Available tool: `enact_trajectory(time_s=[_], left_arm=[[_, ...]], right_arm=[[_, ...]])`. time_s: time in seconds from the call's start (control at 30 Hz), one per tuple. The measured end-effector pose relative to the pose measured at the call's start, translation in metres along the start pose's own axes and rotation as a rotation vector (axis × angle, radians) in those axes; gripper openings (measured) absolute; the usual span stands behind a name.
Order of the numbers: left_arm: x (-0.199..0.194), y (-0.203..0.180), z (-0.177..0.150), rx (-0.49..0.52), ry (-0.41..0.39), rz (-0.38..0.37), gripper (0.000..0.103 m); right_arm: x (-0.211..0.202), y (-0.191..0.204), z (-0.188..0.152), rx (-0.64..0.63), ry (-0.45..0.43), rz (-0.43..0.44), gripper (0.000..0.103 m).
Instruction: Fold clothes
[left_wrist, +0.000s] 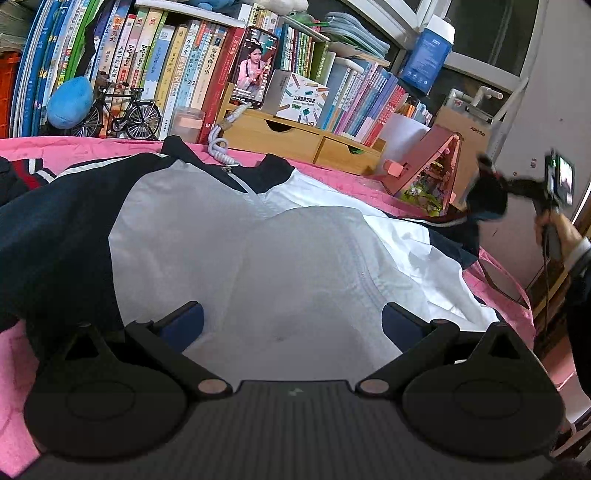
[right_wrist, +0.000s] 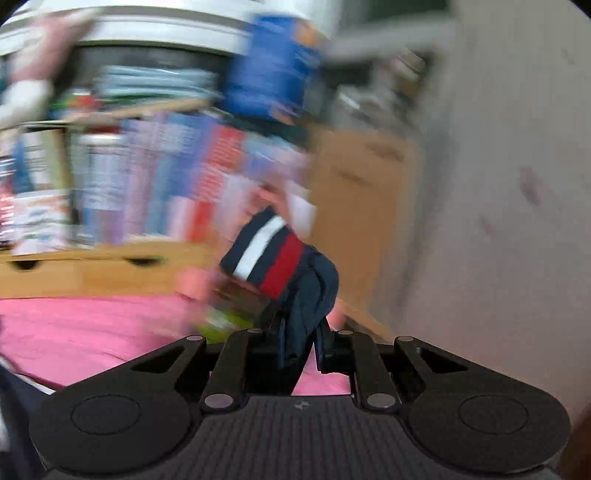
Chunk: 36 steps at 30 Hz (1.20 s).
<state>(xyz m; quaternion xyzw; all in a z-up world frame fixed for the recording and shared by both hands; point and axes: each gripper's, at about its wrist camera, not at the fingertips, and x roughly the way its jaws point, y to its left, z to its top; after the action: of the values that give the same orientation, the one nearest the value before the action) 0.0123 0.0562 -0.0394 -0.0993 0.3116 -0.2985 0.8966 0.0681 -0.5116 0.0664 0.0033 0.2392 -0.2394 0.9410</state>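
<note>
A white and navy zip jacket lies front up on the pink cloth, collar towards the bookshelf. My left gripper is open, its blue-padded fingertips resting apart on the white body near the hem. My right gripper is shut on the jacket's navy sleeve, whose striped white and red cuff sticks up above the fingers. In the left wrist view the right gripper holds that sleeve lifted at the far right, above the table edge.
Rows of books, a phone on a wooden drawer stand, a model bicycle and a blue plush line the back. A pink triangular stand sits at the right. The right wrist view is motion-blurred.
</note>
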Motion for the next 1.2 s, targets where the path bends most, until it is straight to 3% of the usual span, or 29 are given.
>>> enact_trajectory(time_s=[0.07, 0.1, 0.13, 0.17, 0.2, 0.3, 0.33, 0.47, 0.5, 0.63, 0.7, 0.73, 0.8, 0.9, 0.97, 1.03, 1.13, 1.2], left_arm=[[0.0, 0.001, 0.0, -0.005, 0.0, 0.001, 0.103], [0.0, 0.002, 0.0, -0.007, 0.001, 0.001, 0.103], [0.0, 0.002, 0.0, -0.01, 0.002, 0.002, 0.103], [0.0, 0.003, 0.0, -0.013, 0.002, 0.003, 0.103], [0.0, 0.003, 0.0, -0.016, 0.004, 0.004, 0.103], [0.001, 0.003, 0.0, -0.02, 0.006, 0.025, 0.103], [0.001, 0.002, 0.0, -0.017, 0.007, 0.043, 0.103], [0.003, -0.008, -0.001, 0.023, 0.022, 0.151, 0.103], [0.004, -0.011, -0.001, 0.038, 0.028, 0.178, 0.103], [-0.008, -0.033, -0.012, 0.119, 0.041, 0.284, 0.103], [-0.024, -0.044, -0.022, 0.163, 0.033, 0.283, 0.103], [-0.028, -0.047, -0.029, 0.19, 0.043, 0.295, 0.103], [-0.036, -0.053, -0.043, 0.243, 0.062, 0.318, 0.103], [-0.049, -0.056, -0.058, 0.269, 0.076, 0.332, 0.103], [-0.059, -0.053, -0.063, 0.25, 0.077, 0.332, 0.103], [-0.068, -0.05, -0.065, 0.208, 0.082, 0.337, 0.103], [-0.08, -0.058, -0.061, 0.18, 0.086, 0.347, 0.103], [-0.085, -0.072, -0.058, 0.208, 0.062, 0.34, 0.103]], right_arm=[[0.015, -0.032, -0.018, 0.089, 0.097, 0.001, 0.029], [0.023, -0.048, -0.027, 0.134, 0.146, 0.002, 0.051], [0.028, -0.058, -0.036, 0.155, 0.19, 0.003, 0.084], [0.029, -0.061, -0.047, 0.151, 0.23, 0.006, 0.095], [0.027, -0.06, -0.057, 0.138, 0.25, 0.012, 0.099], [0.001, -0.043, -0.08, 0.066, 0.253, 0.088, 0.1], [-0.014, -0.033, -0.087, 0.076, 0.248, 0.171, 0.1], [-0.085, 0.021, -0.128, 0.083, 0.203, 0.698, 0.103], [-0.1, 0.038, -0.14, 0.056, 0.193, 0.791, 0.103], [-0.149, 0.102, -0.179, -0.069, 0.182, 1.021, 0.1], [-0.173, 0.116, -0.19, -0.105, 0.165, 1.134, 0.1], [-0.181, 0.122, -0.195, -0.148, 0.153, 1.145, 0.1], [-0.188, 0.128, -0.202, -0.266, 0.134, 1.061, 0.099], [-0.175, 0.114, -0.216, -0.332, 0.145, 0.91, 0.091], [-0.167, 0.088, -0.219, -0.344, 0.092, 0.746, 0.103], [-0.159, 0.062, -0.215, -0.312, 0.11, 0.601, 0.103], [-0.161, 0.032, -0.202, -0.212, 0.156, 0.52, 0.102], [-0.18, 0.032, -0.2, -0.193, 0.103, 0.605, 0.102]])
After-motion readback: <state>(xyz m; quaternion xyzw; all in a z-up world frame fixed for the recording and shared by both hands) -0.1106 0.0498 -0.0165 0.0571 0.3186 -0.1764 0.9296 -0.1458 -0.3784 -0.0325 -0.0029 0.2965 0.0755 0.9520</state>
